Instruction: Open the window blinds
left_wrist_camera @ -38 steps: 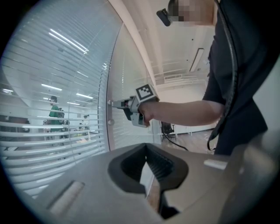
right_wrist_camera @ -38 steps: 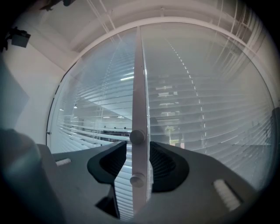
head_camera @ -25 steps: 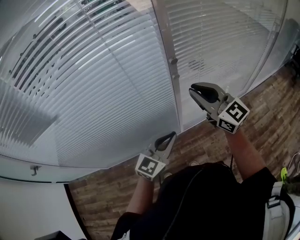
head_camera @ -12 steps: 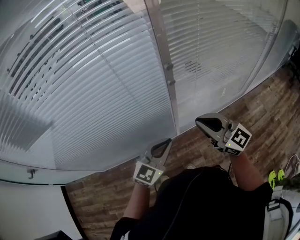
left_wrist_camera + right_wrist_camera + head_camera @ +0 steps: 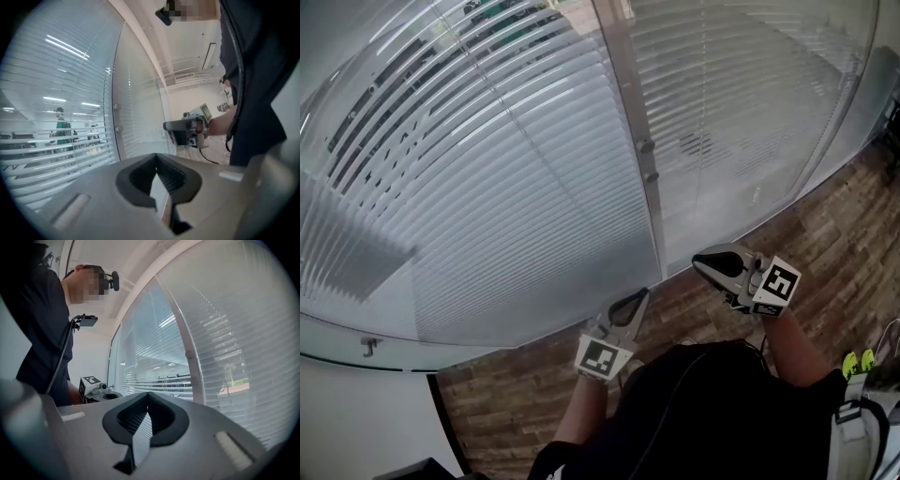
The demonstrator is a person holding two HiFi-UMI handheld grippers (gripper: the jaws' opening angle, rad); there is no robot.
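White slatted blinds hang behind glass: a wide left blind (image 5: 516,187) with some slats tilted open at its upper left, and a right blind (image 5: 741,103). A grey frame post (image 5: 630,94) with two small knobs separates them. My left gripper (image 5: 642,293) is held low in front of the left pane, shut and empty, its tips meeting (image 5: 156,155). My right gripper (image 5: 698,262) hovers just right of the post's foot, apart from the glass, also shut with nothing between its jaws (image 5: 148,393). Each gripper appears in the other's view: the right (image 5: 187,129), the left (image 5: 96,387).
Wood-pattern floor (image 5: 825,234) runs along the foot of the glass. A white wall with a small hook (image 5: 368,345) stands at lower left. A small pale piece, seemingly a cord end (image 5: 757,194), hangs by the right blind. A person in green (image 5: 61,126) stands beyond the glass.
The right gripper has come down from beside the post's knobs to the foot of the glass, nearer my body. The left gripper has stayed where it was.
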